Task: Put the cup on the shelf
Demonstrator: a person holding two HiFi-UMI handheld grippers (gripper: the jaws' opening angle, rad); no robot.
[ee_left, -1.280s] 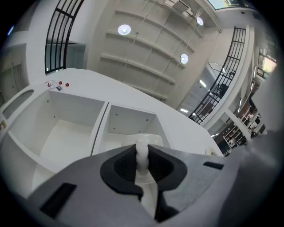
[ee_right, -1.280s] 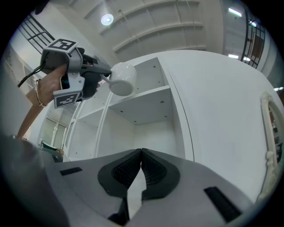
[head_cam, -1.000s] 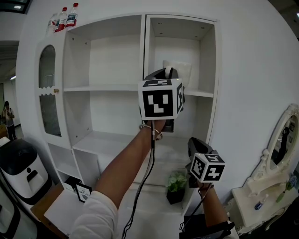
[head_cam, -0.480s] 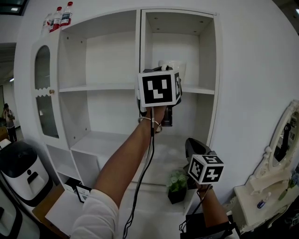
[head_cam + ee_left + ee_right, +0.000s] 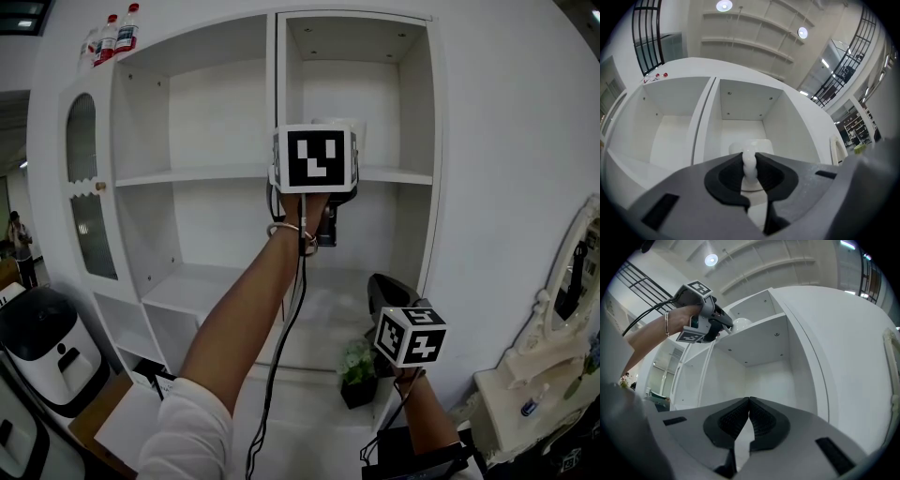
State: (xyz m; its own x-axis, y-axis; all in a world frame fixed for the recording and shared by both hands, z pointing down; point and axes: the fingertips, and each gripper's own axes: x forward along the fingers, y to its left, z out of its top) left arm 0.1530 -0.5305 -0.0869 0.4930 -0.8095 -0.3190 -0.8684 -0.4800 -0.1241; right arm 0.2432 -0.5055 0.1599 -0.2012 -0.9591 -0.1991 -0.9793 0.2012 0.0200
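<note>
Left claw (image 5: pixel 750 161): clamped on the handle of a glossy white ceramic cup (image 5: pixel 761 145), a pad on each side, the jaws just opening.
Cup: in the upper right compartment of the tall white open shelf unit (image 5: pixel 394 175), near the board's front edge; whether its base rests there I cannot tell.
Right claw (image 5: pixel 749 401): jaws together, nothing between them, held low beside the shelf unit.
Below: a small green potted plant (image 5: pixel 354 370).
On top: clear red-capped bottles (image 5: pixel 112 37).
</note>
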